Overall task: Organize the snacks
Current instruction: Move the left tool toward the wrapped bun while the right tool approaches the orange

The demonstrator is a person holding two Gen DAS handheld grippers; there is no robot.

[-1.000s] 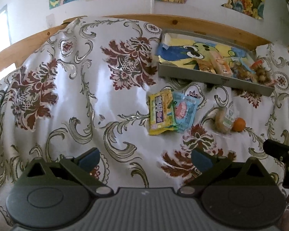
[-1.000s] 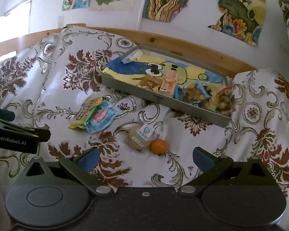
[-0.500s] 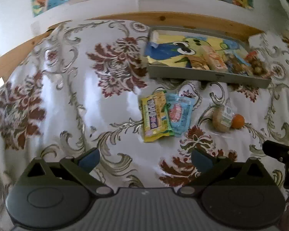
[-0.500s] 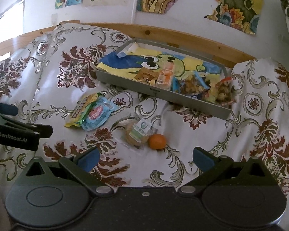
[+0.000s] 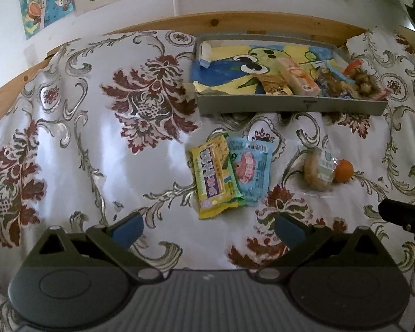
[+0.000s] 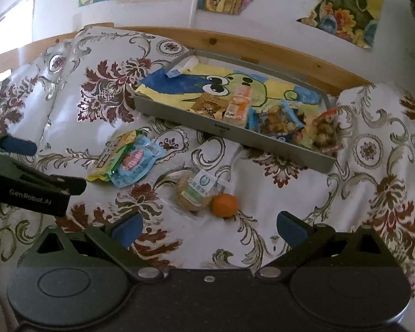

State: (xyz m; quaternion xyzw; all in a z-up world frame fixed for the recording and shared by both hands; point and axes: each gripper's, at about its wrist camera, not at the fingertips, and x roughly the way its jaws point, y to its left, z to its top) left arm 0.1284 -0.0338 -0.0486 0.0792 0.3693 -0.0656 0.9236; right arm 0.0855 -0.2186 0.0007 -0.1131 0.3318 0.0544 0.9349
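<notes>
While both tongs, the left tongs (image 5: 209,225) and right tongs (image 6: 209,226), stay spread and empty, the yellow packet (image 5: 213,175) at twelve o'clock looks light and crinkly; pinch its flat edge.

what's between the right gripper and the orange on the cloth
Nothing visible. The right gripper is open, and only bare cloth lies between it and the orange. The wrapped cookie touches the orange's left side.

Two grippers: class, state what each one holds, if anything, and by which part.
Nothing is held. The left gripper and right gripper are both open, above the floral tablecloth, short of the loose snack packets.
</notes>
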